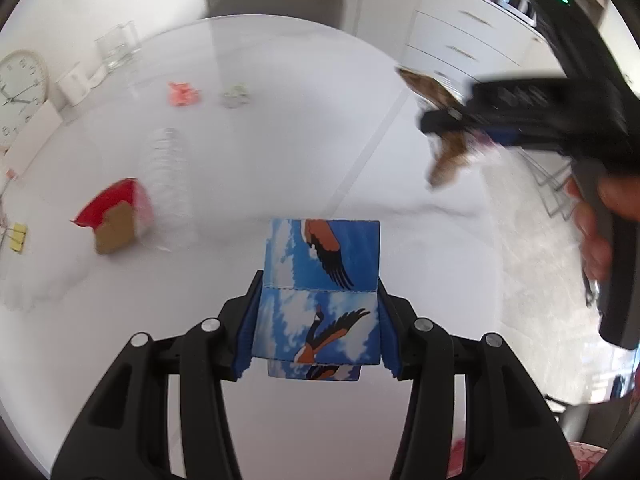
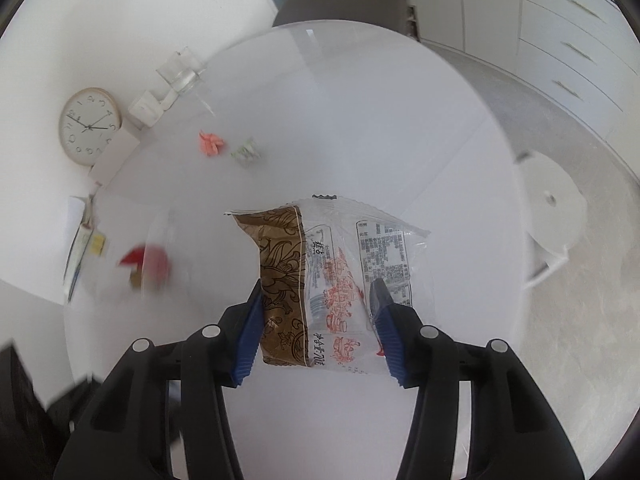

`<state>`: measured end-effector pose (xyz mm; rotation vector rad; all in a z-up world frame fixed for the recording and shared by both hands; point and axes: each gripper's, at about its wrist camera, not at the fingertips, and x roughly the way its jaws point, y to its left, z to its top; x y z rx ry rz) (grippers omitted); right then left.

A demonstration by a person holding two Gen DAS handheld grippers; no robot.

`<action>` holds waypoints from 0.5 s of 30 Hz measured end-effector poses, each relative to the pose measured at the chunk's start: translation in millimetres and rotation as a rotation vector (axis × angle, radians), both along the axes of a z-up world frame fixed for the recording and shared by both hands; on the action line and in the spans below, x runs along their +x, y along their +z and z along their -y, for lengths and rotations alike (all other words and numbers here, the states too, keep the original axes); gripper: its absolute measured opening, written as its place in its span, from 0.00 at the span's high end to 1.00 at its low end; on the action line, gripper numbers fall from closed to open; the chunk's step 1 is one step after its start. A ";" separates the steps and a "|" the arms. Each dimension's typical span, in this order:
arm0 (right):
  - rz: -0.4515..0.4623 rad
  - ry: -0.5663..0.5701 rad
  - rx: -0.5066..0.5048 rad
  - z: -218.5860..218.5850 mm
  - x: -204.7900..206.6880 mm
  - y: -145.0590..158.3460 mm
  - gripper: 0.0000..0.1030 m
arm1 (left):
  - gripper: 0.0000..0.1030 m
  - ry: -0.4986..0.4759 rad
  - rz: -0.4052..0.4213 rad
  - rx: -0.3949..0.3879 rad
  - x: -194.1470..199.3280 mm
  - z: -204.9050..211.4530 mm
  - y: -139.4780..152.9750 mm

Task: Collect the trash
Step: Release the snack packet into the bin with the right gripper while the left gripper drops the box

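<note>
My left gripper (image 1: 319, 292) is shut on a blue carton (image 1: 320, 256) printed with clouds and birds, held above the white round table (image 1: 280, 140). My right gripper (image 2: 316, 292) is shut on a snack wrapper (image 2: 328, 248), part brown and part clear, also held off the table. In the left wrist view the right gripper (image 1: 444, 120) shows at the upper right with the wrapper (image 1: 432, 88) hanging from it. On the table lie a red and brown box (image 1: 116, 216), a clear plastic bottle (image 1: 168, 176), a pink crumpled scrap (image 2: 212, 144) and a pale green scrap (image 2: 246, 154).
A round clock (image 2: 89, 126) leans at the table's left side, near a glass jug (image 1: 118, 46) and yellow binder clips (image 1: 18, 236). A grey chair (image 2: 348, 0) stands beyond the far edge. White drawers (image 2: 580, 40) and a white round stand (image 2: 552, 204) are on the right.
</note>
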<state>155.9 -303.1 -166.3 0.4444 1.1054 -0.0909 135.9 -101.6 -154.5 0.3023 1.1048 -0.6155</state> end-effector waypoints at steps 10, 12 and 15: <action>-0.110 -0.076 -0.113 47.0 -197.5 -5.1 0.49 | 0.53 -0.184 -0.102 -0.037 -94.7 60.7 1.9; -0.138 -0.075 -0.109 49.8 -223.0 -14.4 0.49 | 0.53 -0.206 -0.104 -0.021 -107.0 71.9 0.8; -0.157 -0.053 -0.094 50.7 -246.3 -31.6 0.49 | 0.53 -0.225 -0.087 -0.004 -120.0 86.8 3.4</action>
